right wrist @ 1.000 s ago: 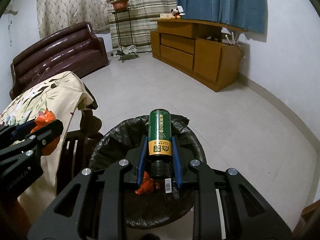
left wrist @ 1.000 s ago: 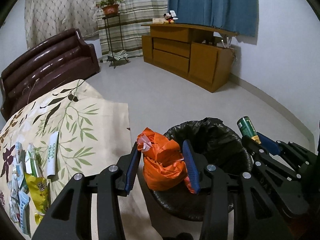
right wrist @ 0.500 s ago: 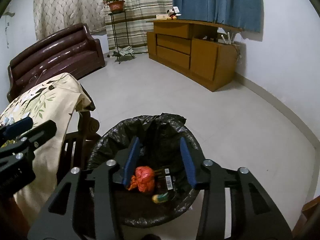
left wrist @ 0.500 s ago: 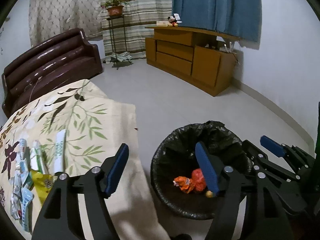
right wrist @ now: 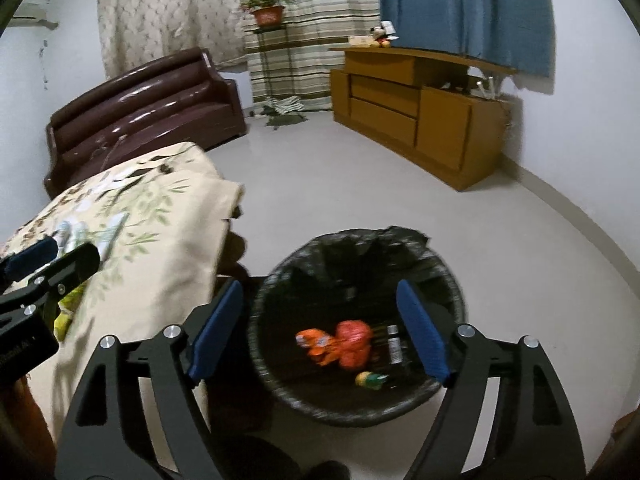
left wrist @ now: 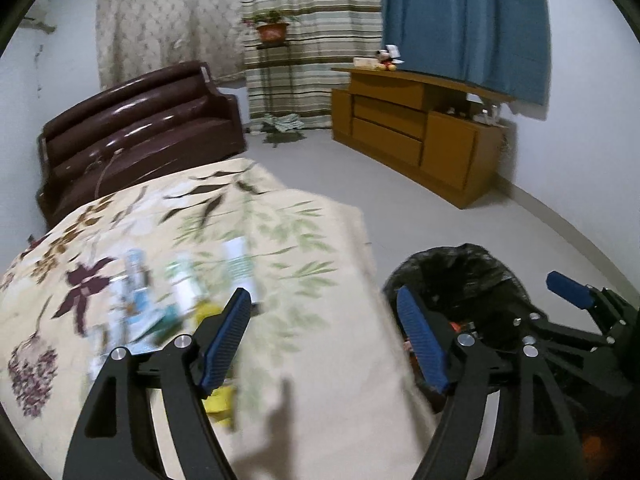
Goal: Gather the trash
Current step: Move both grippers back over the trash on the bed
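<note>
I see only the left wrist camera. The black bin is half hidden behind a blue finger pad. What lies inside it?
Observer: The right wrist view looks straight into the round bin with the black plastic liner. A crumpled orange plastic bag lies on its bottom.
Operator: Is there any can in it too?
Observer: Yes. A small green can with a yellow band lies on its side, next to the bag on the side nearer the camera.
Operator: Does the right gripper carry something?
Observer: No. The right gripper hangs over the bin, its jaws are opening, and nothing is between them.
</note>
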Action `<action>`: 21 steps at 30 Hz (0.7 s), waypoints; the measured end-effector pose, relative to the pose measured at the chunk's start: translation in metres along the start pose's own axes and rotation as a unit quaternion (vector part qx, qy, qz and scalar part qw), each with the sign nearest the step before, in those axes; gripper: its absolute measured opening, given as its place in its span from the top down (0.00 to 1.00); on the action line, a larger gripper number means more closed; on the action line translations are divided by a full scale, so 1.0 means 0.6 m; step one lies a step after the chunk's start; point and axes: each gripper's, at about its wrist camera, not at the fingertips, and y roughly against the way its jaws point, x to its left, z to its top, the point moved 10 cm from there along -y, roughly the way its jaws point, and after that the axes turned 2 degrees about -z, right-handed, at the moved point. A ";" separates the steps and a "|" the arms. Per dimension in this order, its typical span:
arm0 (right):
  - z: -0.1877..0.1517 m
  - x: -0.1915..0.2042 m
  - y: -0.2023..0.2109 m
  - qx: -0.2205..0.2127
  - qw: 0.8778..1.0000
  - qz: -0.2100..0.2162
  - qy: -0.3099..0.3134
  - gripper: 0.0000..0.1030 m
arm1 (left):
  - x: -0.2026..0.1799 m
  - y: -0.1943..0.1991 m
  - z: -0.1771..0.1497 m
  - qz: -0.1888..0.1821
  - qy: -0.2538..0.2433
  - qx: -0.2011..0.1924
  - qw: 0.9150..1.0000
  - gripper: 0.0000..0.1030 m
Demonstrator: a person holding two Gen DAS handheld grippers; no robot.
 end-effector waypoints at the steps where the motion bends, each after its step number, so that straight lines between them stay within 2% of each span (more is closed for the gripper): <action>1: -0.001 0.009 0.002 0.002 1.000 0.007 0.000 0.24 | 0.014 0.006 -0.003 0.005 0.005 -0.001 1.000 0.29; 14: -0.024 0.186 0.030 0.019 0.995 0.071 0.062 0.23 | 0.208 0.070 -0.059 0.089 0.072 -0.001 0.993 0.29; 21: -0.040 0.253 0.038 0.022 0.992 0.079 0.095 0.23 | 0.297 0.085 -0.099 0.124 0.106 0.012 0.987 0.29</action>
